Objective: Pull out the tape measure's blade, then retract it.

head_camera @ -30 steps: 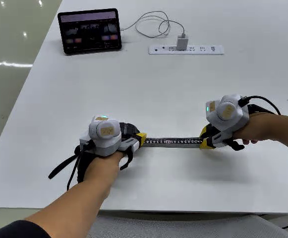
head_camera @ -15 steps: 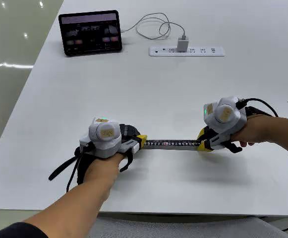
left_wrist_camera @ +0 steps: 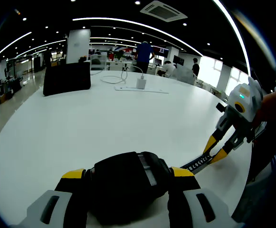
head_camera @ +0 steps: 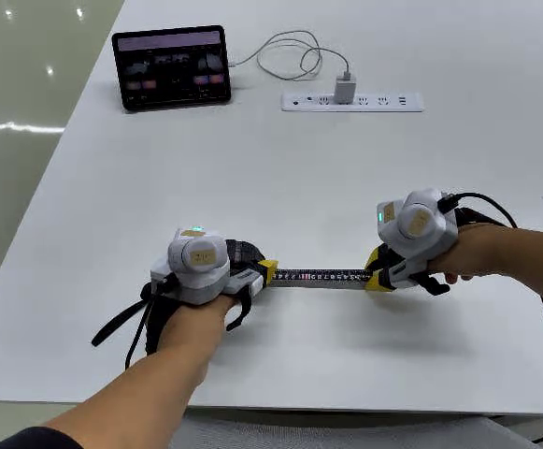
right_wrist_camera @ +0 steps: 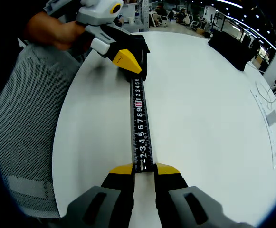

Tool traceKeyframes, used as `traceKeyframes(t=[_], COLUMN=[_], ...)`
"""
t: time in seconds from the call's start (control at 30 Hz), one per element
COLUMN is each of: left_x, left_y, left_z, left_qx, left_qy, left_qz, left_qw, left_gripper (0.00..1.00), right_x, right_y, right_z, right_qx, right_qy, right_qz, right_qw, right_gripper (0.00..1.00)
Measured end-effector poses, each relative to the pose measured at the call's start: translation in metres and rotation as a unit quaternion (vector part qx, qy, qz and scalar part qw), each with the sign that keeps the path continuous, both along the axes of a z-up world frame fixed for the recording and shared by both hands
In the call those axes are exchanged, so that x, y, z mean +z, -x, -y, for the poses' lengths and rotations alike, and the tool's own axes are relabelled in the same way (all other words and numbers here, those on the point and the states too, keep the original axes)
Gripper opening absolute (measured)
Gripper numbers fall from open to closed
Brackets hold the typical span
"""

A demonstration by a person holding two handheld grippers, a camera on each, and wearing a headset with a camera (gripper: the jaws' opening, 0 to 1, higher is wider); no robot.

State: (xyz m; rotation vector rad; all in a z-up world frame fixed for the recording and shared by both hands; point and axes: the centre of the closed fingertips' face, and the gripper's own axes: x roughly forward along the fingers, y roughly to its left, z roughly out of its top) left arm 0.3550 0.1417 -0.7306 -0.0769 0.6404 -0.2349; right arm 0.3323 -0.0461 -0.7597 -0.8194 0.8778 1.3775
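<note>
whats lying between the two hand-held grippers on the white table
The tape measure's dark numbered blade runs from the black case held in the left hand-held gripper to the right hand-held gripper pinching its end, clearest in the right gripper view.

The tape blade (right_wrist_camera: 138, 128) carries black numbers: 2 to 9 running away from the right gripper (right_wrist_camera: 144, 167), then a red-boxed figure, then 1 to 6 nearest the case (right_wrist_camera: 140, 47).

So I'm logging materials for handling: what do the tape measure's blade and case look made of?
The blade: likely thin painted metal, dark with pale printed numerals, holding straight. The case: matte black, plastic or rubber; I cannot tell which.
</note>
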Motion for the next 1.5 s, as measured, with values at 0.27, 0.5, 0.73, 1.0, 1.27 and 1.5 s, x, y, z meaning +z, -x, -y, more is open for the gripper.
traceKeyframes(t=[0.27,0.5,0.73,1.0,1.27,1.5], left_x=[0.000,0.000,-0.001,-0.001,-0.001,-0.001], left_y=[0.000,0.000,0.000,0.000,0.000,0.000], left_z=[0.000,0.000,-0.001,-0.001,-0.001,-0.001], left_qx=[0.000,0.000,0.000,0.001,0.001,0.001], left_qy=[0.000,0.000,0.000,0.001,0.001,0.001], left_qz=[0.000,0.000,0.000,0.000,0.000,0.000], left_qw=[1.0000,1.0000,1.0000,1.0000,1.0000,1.0000], left_gripper=[0.65,0.65,0.65,0.65,0.65,0.65], right_x=[-0.001,-0.001,-0.001,-0.001,0.000,-0.001], right_y=[0.000,-0.001,-0.001,-0.001,0.000,-0.001], right_z=[-0.003,-0.006,-0.010,-0.015,-0.020,-0.025], right_qx=[0.004,0.005,0.000,0.002,0.002,0.003], right_qy=[-0.001,-0.003,-0.005,-0.009,-0.013,-0.018], right_qz=[0.003,0.004,0.004,0.007,0.008,0.008], right_qw=[1.0000,1.0000,1.0000,0.9999,0.9999,0.9998], right_gripper=[0.12,0.12,0.12,0.12,0.12,0.12])
